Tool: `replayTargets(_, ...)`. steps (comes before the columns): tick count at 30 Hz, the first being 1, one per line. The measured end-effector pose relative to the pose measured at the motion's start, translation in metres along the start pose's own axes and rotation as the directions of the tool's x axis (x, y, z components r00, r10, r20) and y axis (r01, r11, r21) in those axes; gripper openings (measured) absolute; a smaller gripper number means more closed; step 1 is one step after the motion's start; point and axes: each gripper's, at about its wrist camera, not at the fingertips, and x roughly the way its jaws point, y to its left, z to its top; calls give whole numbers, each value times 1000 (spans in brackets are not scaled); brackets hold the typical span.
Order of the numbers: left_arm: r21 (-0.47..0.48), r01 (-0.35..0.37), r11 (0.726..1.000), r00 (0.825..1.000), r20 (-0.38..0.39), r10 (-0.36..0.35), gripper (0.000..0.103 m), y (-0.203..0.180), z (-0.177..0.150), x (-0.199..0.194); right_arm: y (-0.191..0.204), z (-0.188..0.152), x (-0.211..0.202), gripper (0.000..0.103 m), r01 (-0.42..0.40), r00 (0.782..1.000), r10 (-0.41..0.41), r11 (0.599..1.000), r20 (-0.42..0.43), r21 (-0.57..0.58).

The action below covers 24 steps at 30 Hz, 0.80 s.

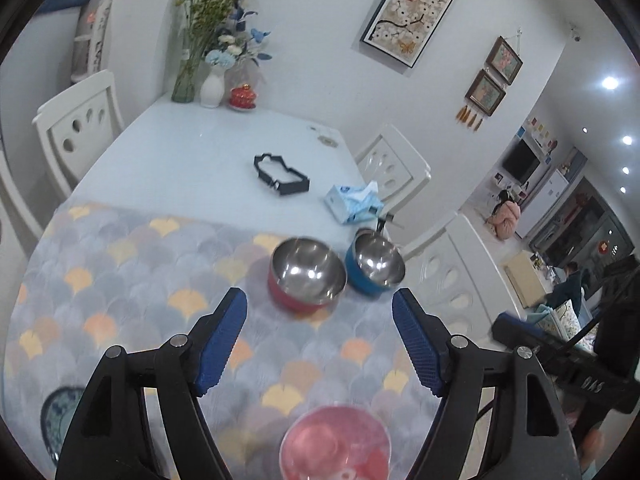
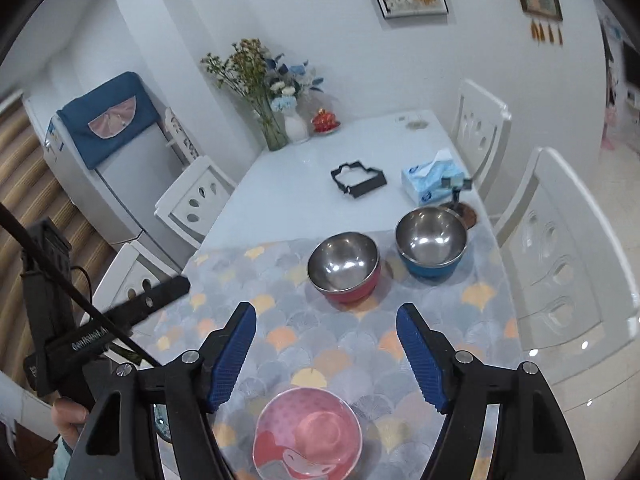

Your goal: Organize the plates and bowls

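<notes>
Both empty: steel bowl with red outside (image 2: 343, 267) and steel bowl with blue outside (image 2: 431, 243), side by side on the fan-patterned mat (image 2: 304, 344) over the white tabletop (image 2: 296, 188). Nearer, pink patterned plate (image 2: 308, 438), bare. Left gripper (image 1: 320, 340) and right gripper (image 2: 326, 354) above the mat, jaws apart, holding nothing.

left tongs (image 1: 318, 320) agape and empty, right tongs (image 2: 326, 334) likewise
</notes>
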Motion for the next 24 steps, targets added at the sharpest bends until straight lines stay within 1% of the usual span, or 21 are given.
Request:
replayTargets(2,-4,-5,1000,1000,-7,5,74,0,8,11,-9,8,18,71,17,999,-16,1000,-28,15)
replayTargets(4,-25,-7,1000,999,-34,6,74,4,15,32,-22,14,37,71,23,998,-21,999,-60,34)
replayTargets(7,-70,-14,997,994,-107,7,74,16,17,69,-41,18,69,71,34,992,-24,997,-125,76)
replayTargets(8,-87,-24,996,990,-139,11,72,21,16,85,-46,19,80,71,38,989,-25,996,-147,85)
replayTargets(11,-126,-38,991,979,-204,12,72,35,10,116,-59,22,111,71,43,980,-22,994,-197,103)
replayTargets(12,-143,-50,988,973,-230,16,70,42,8,131,-63,23,121,71,42,977,-19,994,-211,106)
replayTargets(17,-170,-93,981,951,-306,37,63,57,2,171,-80,28,168,68,39,962,-2,991,-272,130)
replayTargets(19,-165,-92,982,942,-335,32,49,60,1,186,-87,29,185,67,36,957,11,987,-289,157)
replayTargets(21,-161,-93,983,935,-353,30,48,63,1,198,-94,30,202,65,32,951,27,982,-307,187)
replayTargets(24,-183,-98,978,932,-362,25,48,69,0,211,-98,29,223,62,35,943,36,978,-330,204)
